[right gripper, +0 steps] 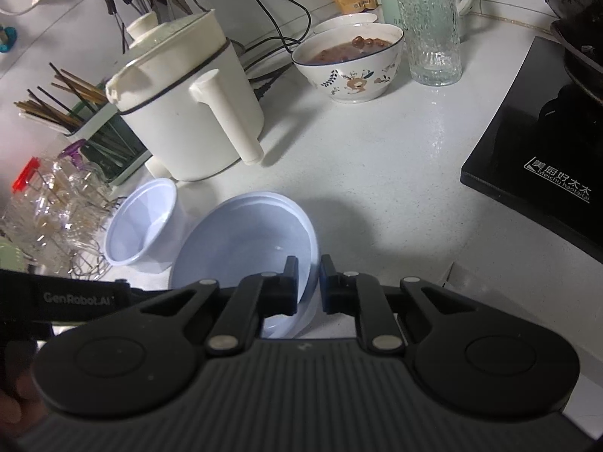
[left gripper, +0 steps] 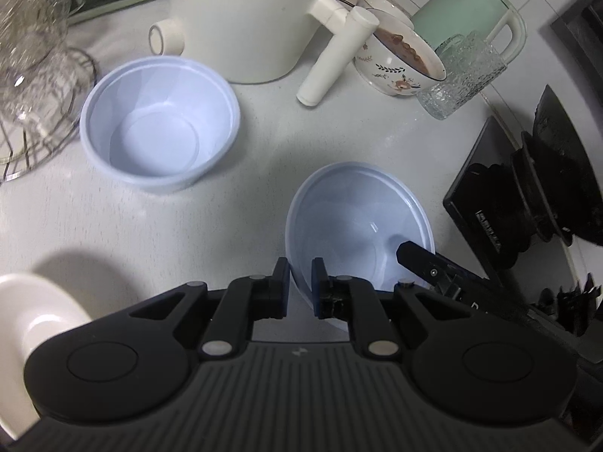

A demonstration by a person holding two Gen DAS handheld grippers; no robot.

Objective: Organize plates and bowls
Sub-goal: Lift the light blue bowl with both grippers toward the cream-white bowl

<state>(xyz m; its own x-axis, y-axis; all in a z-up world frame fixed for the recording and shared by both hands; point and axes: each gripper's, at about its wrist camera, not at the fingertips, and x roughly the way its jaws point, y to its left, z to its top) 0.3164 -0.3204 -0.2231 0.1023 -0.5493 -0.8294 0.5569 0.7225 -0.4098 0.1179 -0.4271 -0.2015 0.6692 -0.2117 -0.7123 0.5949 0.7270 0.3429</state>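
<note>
A pale blue bowl [left gripper: 350, 222] hangs tilted over the white counter [left gripper: 150, 233], held at two sides. My left gripper [left gripper: 300, 269] is shut on its near left rim. In the right wrist view my right gripper [right gripper: 308, 269] is shut on the right rim of the same bowl [right gripper: 241, 248]. One right gripper finger [left gripper: 414, 256] shows inside the bowl's far right edge. A second pale blue bowl [left gripper: 158, 124] [right gripper: 141, 226] stands upright on the counter to the left. A white dish [left gripper: 22, 320] sits at the lower left, partly hidden by my left gripper.
Behind the bowls stands a white cooker pot [left gripper: 245, 19] with a long handle. Right of it are a patterned bowl of food [left gripper: 399, 64], a glass tumbler [left gripper: 459, 75] and a mint kettle [left gripper: 471, 11]. A black hob [right gripper: 535, 143] lies on the right and a wire rack of glasses [left gripper: 34, 86] on the left.
</note>
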